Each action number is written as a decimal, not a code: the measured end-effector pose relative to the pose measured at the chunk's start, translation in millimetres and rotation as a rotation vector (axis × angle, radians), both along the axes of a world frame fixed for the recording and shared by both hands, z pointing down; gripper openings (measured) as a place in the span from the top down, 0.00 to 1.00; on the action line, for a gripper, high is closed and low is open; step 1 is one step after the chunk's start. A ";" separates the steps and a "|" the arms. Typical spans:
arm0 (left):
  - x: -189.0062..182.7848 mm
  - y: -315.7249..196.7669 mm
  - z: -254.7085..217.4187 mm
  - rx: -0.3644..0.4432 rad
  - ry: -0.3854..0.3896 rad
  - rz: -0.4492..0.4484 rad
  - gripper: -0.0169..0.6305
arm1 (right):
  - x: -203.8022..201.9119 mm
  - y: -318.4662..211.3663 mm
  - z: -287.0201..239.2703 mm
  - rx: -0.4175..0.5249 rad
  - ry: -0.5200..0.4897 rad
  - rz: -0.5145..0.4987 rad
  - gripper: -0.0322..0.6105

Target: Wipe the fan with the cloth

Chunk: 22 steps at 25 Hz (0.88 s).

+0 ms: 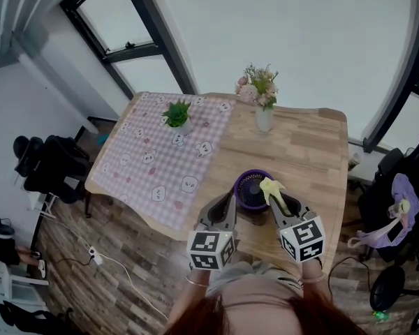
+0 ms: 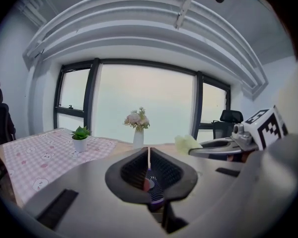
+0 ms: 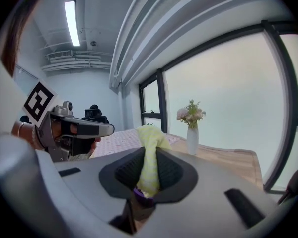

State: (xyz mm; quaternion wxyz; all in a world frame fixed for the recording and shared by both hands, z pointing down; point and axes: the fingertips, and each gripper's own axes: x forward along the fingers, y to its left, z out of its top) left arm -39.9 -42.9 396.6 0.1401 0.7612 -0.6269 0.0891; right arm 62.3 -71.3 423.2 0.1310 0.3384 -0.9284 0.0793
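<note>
Cloth is clamped in the right gripper over the purple fan; the fan's rim is pinched by the left gripper.

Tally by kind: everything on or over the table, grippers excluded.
fan: 1
cloth: 1
potted plant: 1
vase of flowers: 1
tablecloth: 1
total: 5

Head view steeply down; gripper views share vase.
</note>
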 end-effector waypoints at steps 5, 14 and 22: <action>4.7 6.4 -17.6 0.040 -0.005 0.046 0.94 | 1.7 3.9 -16.6 0.037 -0.006 0.019 0.86; 7.1 29.2 -39.7 0.079 -0.035 0.143 0.95 | 4.8 21.8 -32.4 0.062 0.007 0.095 0.86; 4.4 51.7 -45.6 0.069 0.025 0.182 0.95 | 6.5 45.3 -46.5 0.078 0.021 0.136 0.86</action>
